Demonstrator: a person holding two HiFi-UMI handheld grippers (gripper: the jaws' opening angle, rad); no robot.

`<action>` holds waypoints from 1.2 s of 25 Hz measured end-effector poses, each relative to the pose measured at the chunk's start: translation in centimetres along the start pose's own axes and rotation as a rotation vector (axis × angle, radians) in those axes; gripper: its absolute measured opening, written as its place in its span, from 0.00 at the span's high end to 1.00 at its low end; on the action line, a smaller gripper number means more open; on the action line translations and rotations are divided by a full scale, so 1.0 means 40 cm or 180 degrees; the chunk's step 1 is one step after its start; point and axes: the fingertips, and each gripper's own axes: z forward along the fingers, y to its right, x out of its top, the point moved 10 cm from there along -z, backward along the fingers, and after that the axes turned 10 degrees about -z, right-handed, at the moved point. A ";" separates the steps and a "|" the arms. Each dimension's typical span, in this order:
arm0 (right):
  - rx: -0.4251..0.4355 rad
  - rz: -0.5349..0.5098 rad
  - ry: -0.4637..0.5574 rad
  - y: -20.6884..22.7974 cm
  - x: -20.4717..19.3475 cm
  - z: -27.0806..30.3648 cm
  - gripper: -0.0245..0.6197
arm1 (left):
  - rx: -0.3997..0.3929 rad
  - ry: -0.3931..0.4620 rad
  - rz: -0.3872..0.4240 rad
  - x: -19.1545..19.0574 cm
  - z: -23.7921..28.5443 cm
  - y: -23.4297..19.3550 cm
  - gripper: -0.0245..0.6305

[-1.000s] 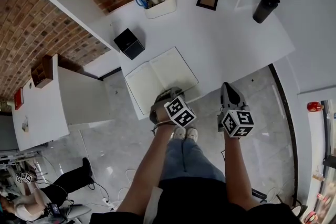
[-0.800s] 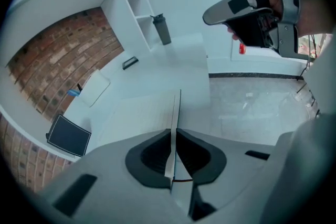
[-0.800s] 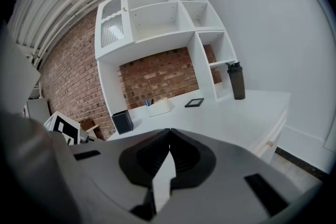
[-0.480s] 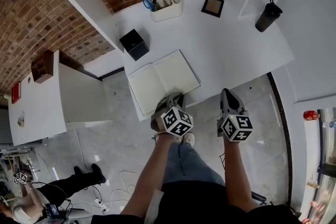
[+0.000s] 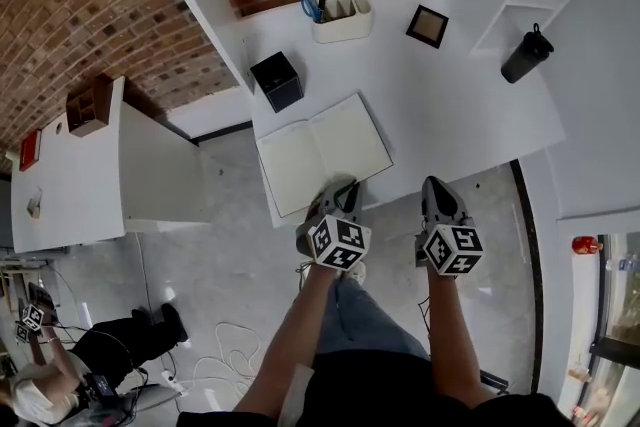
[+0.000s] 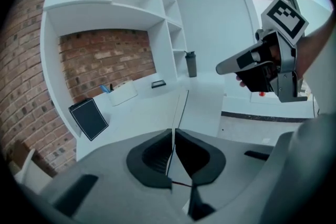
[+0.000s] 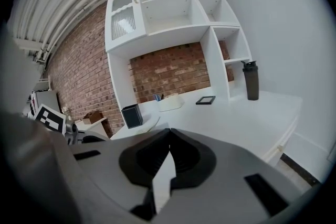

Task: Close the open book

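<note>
"White table [image 5: 450, 105] under a brick wall and white shelves, with the book [image 5: 322, 153] lying open at its near-left corner, spine running away from us. Where are the grippers?"

"The left gripper [image 5: 347, 189] is at the book's near edge, on the right-hand leaf. Its jaws have just been closing and stand almost together. Its own view shows a thin edge between the pads, which I take for a page or the cover of the book. The right gripper [image 5: 433, 185] hangs by the table's near edge, well right of the book, jaws closed on nothing."

"What could spoil it from here?"

"The hold is thin. If only a single page is pinched rather than the cover, swinging it over would turn one leaf and leave the book open — or crease the paper. A shallow bite at the edge could also slip mid-swing and let the leaf fall back. And nothing pins the left half, so a sideways pull might drag the whole book towards the black box [image 5: 277, 80] — or off the near edge."
</note>
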 end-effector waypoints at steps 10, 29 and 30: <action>0.0202 -0.0124 -0.0060 -0.047 0.014 0.033 0.96 | 0.0066 0.0722 -0.0949 -0.013 -0.080 -0.053 0.93; 0.0756 -0.0330 -0.0192 -0.206 0.013 0.131 0.96 | 0.0421 0.1037 -0.2357 -0.174 -0.189 -0.138 0.95; 0.0774 -0.0333 -0.0197 -0.211 0.012 0.134 0.96 | 0.0454 0.1006 -0.2430 -0.185 -0.192 -0.142 0.95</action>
